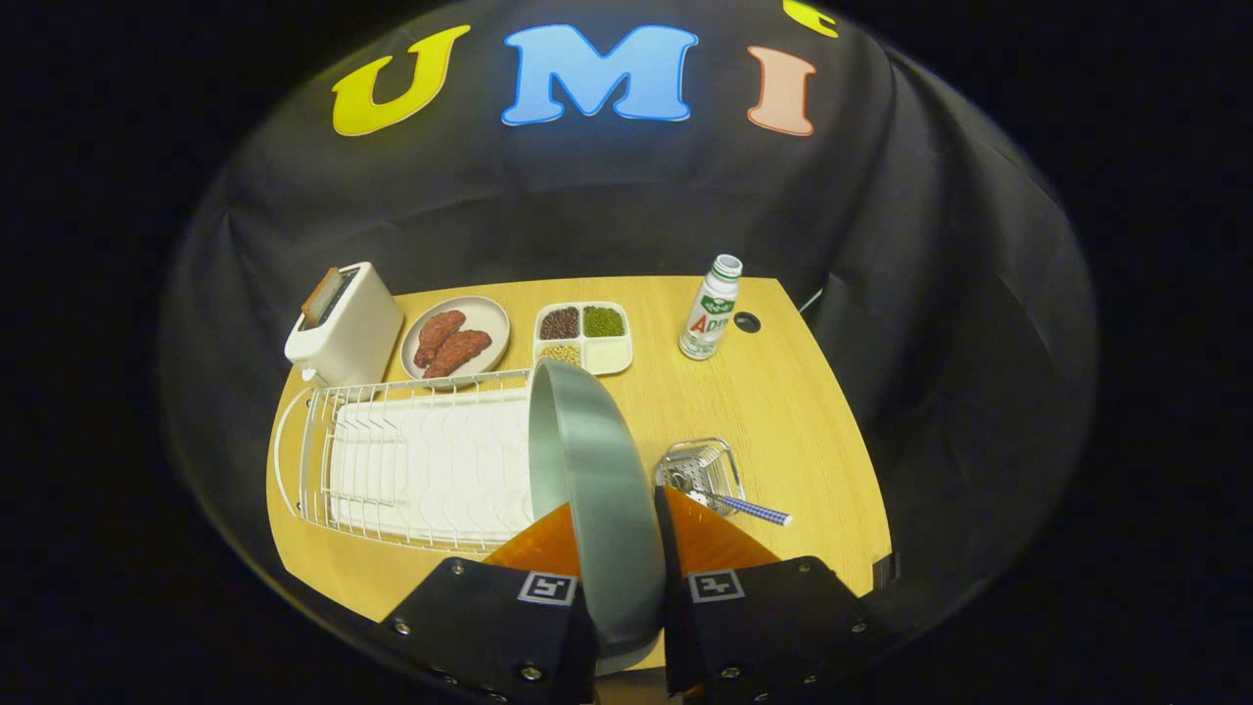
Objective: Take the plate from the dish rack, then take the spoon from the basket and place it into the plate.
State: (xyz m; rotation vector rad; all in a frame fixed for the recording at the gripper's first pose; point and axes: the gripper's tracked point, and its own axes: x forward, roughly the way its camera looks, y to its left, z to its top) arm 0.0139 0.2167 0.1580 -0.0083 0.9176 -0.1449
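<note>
A grey-green plate (597,480) stands on edge between my two fingers, and my gripper (612,509) is shut on its rim. It is lifted above the wooden table, over the right end of the white wire dish rack (411,460). Right of the plate sits a small wire basket (700,470) holding a spoon (749,507), whose blue checked handle sticks out toward the right. The basket lies just beyond my right finger (705,539).
At the back of the wooden table (783,411) stand a white toaster (343,323), a plate of red meat pieces (455,338), a divided tray of beans (582,338) and a small bottle (710,308). Bare table lies right of the basket.
</note>
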